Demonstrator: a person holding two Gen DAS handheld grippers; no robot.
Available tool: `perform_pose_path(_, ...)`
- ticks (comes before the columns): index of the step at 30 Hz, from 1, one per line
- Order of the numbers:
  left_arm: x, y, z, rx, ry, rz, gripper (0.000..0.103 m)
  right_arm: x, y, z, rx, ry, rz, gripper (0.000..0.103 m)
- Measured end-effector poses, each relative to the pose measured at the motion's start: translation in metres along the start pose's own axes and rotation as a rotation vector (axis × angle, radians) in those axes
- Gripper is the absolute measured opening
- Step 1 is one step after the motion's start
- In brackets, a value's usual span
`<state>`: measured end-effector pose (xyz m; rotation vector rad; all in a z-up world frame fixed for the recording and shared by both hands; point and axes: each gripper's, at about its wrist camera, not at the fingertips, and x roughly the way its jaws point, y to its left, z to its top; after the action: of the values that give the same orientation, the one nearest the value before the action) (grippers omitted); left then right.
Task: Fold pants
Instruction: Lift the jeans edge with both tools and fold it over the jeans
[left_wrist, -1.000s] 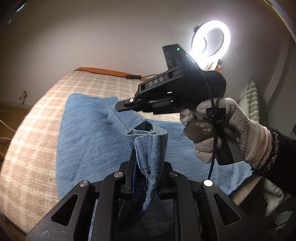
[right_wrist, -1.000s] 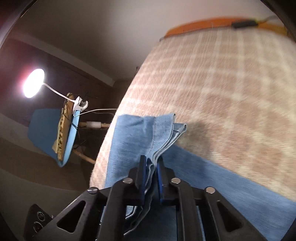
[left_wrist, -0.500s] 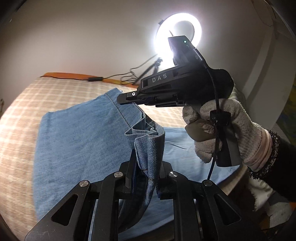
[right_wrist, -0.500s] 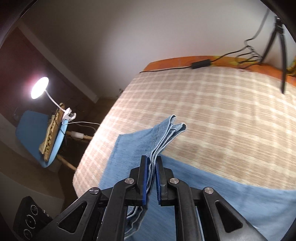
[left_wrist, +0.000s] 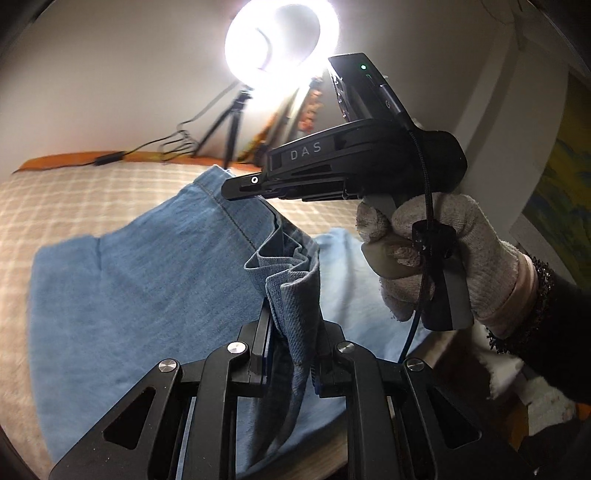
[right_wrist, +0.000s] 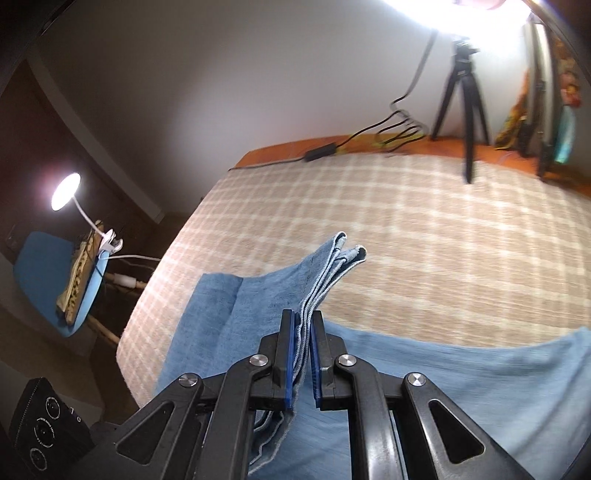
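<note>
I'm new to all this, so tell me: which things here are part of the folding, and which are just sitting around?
Part of the job:
- pants, bunched edges lifted
- left tool, shut on the pants
- right tool, shut on the pants
- checked blanket under them

Just lying about:
- ring light
- tripod
- desk lamp
- blue chair

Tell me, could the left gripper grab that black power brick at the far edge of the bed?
Probably not now: the left gripper is shut on the jeans, and the brick lies far across the bed.

A bed (right_wrist: 424, 229) with a beige checked cover carries the blue denim pants (right_wrist: 461, 376) toward 6 o'clock and a tripod (right_wrist: 467, 107) at 1 o'clock.
</note>
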<state>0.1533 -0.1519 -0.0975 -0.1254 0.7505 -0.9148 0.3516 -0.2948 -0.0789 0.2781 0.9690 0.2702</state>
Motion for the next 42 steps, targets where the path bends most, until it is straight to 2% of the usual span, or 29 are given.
perform_pose_path(6,0.035,-0.030,0.019,0.084,0.050,-0.033,0.014,-0.029,-0.033,-0.006,0.027,-0.027,-0.034,0.005)
perform_pose_path(16,0.059,-0.069,0.031,0.160,0.139,-0.073,0.014,-0.056,-0.063,-0.016,0.063,-0.059,-0.058,0.005)
perform_pose_path(42,0.118,-0.150,0.026,0.249,0.199,-0.189,0.014,-0.123,-0.157,-0.040,0.163,-0.127,-0.162,0.005)
